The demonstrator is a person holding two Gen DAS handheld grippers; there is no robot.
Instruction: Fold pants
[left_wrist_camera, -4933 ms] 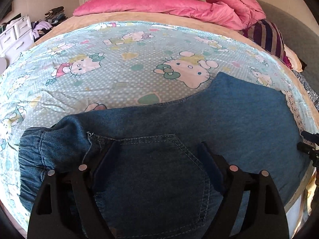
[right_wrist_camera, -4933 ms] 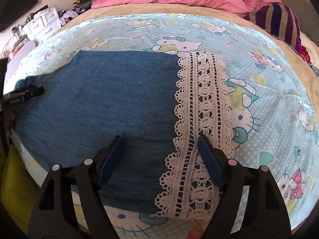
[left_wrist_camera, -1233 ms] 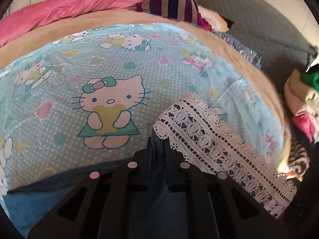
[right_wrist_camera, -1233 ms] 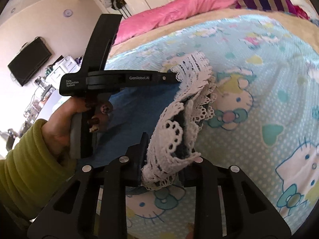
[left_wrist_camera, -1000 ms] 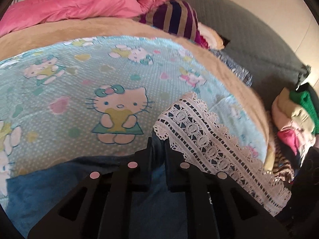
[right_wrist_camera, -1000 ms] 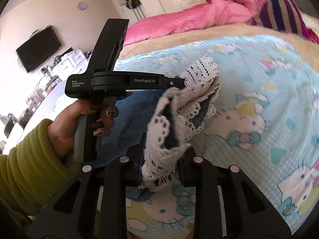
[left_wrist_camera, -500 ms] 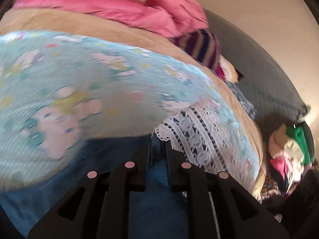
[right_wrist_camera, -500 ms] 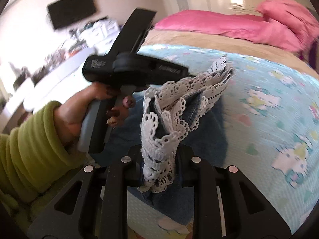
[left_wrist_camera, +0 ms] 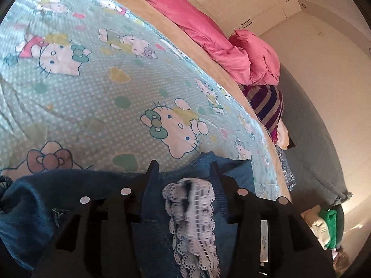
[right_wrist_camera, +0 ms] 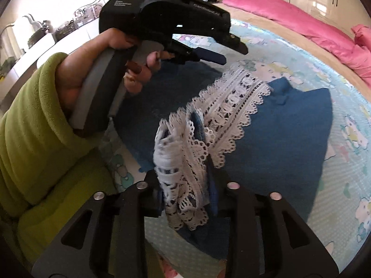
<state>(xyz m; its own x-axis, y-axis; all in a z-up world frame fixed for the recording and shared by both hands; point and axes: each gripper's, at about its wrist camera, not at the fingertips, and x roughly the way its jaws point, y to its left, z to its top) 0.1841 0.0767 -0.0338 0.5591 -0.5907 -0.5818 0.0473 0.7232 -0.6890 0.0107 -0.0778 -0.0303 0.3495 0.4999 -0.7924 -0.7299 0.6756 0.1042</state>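
The blue denim pants (right_wrist_camera: 289, 134) lie folded over on the Hello Kitty sheet, with their white lace hem (right_wrist_camera: 234, 102) brought back across the denim. In the left wrist view the lace hem (left_wrist_camera: 194, 213) lies loose on the denim (left_wrist_camera: 69, 185) between the spread fingers of my left gripper (left_wrist_camera: 184, 173), which is open. In the right wrist view the left gripper (right_wrist_camera: 231, 53) hovers above the pants, fingers apart. My right gripper (right_wrist_camera: 185, 183) is shut on a bunch of the lace hem (right_wrist_camera: 183, 162).
The Hello Kitty sheet (left_wrist_camera: 104, 92) covers the bed. A pink duvet (left_wrist_camera: 231, 46) and a striped pillow (left_wrist_camera: 269, 108) lie at the far side. A grey sofa (left_wrist_camera: 313, 150) with a clothes pile (left_wrist_camera: 324, 227) stands right. The bed edge is near me.
Both grippers carried the lace hem back over the denim toward the waist end. My left gripper has opened and let go of the hem; the right one still grips it.
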